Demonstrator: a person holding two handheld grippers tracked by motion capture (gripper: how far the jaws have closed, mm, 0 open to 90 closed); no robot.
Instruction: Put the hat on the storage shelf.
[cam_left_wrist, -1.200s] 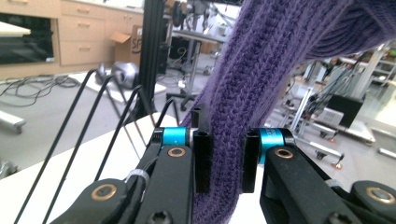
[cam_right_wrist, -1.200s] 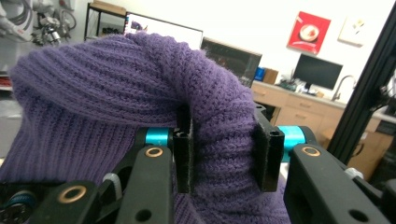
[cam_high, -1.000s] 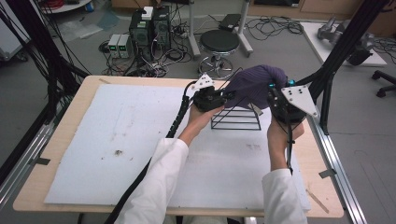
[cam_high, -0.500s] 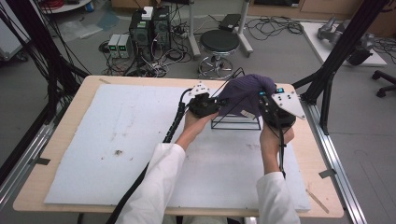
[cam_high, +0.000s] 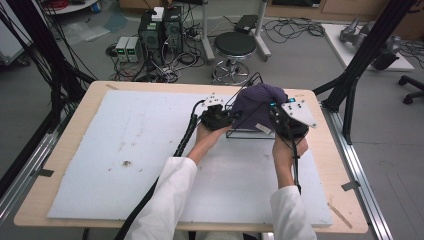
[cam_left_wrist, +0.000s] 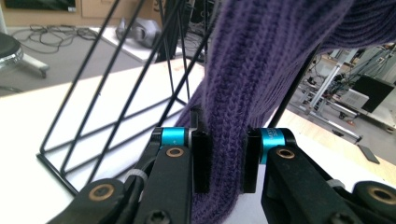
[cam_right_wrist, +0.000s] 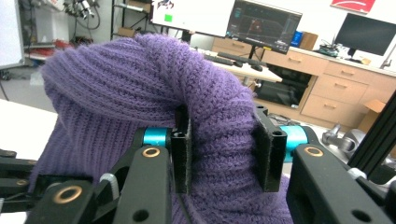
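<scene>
A purple knitted hat (cam_high: 257, 102) is draped over a black wire rack (cam_high: 245, 132) at the far right of the table. My left gripper (cam_high: 231, 118) is at the rack's left side, shut on the hat's edge; its pads pinch the purple knit (cam_left_wrist: 226, 154), with the rack's wires (cam_left_wrist: 116, 102) behind. My right gripper (cam_high: 274, 117) is on the rack's right side, shut on a thick fold of the hat (cam_right_wrist: 219, 154). The hat (cam_right_wrist: 140, 84) bulges up above those jaws.
A white mat (cam_high: 150, 150) covers the wooden table (cam_high: 75, 110). A person's white sleeves come in from the bottom edge. Black frame posts (cam_high: 360, 60) stand at the right, a round stool (cam_high: 235, 47) behind the table, cables and boxes on the floor.
Both grippers have come down with the hat, so it now sits lower over the wire rack. Both keep their grip on it.
</scene>
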